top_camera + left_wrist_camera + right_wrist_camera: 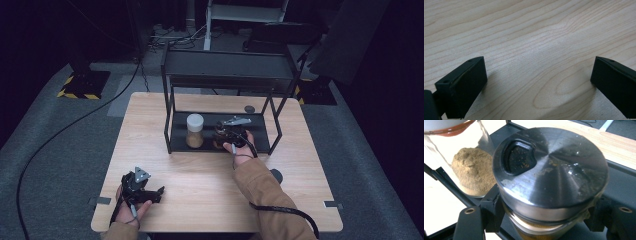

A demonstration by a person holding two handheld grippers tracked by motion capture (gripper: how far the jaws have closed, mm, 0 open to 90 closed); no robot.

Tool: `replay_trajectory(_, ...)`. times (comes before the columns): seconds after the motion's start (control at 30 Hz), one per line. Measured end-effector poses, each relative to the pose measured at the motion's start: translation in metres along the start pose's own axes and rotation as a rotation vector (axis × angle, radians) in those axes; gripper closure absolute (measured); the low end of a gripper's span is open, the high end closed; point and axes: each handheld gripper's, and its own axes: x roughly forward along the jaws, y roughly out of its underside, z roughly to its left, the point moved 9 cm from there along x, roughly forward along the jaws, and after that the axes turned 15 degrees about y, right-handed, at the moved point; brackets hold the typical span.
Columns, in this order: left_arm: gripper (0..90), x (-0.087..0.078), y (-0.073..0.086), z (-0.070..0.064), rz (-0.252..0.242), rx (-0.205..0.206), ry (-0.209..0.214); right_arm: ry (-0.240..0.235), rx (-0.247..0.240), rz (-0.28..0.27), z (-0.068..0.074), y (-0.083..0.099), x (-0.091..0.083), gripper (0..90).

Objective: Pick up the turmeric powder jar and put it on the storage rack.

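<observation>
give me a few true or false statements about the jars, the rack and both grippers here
1. The right gripper has its jaws on either side of the metal-lidded jar. True.
2. The left gripper holds a jar. False: its jaws stand open over the bare wooden table.
3. The white-lidded jar stands on the lower shelf of the black rack. True.
4. The white-lidded jar is full to the lid. False: the brown powder fills only its lower part.
5. The metal lid is clean. False: powder specks lie on it.
</observation>
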Motion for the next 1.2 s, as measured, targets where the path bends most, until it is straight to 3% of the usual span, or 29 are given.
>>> replay_trajectory(0.23, 0.3, 0.000, 0.000, 0.000, 0.000, 0.000, 0.000, -0.016, 0.058, 0.002, -0.006, -0.005, -0.011, 15.6)
replay_trajectory(0.33, 0.3, 0.000, 0.000, 0.000, 0.000, 0.000, 0.000, -0.011, 0.048, -0.003, -0.006, -0.009, -0.022, 12.8)
replay_trajectory(0.87, 0.3, 0.000, 0.000, 0.000, 0.000, -0.001, 0.000, 0.006, 0.049, -0.039, -0.017, -0.020, -0.092, 10.0)
replay_trajectory(1.2, 0.3, 0.000, 0.000, 0.000, 0.002, -0.001, 0.001, -0.005, 0.057, -0.049, -0.029, -0.011, -0.127, 10.0)
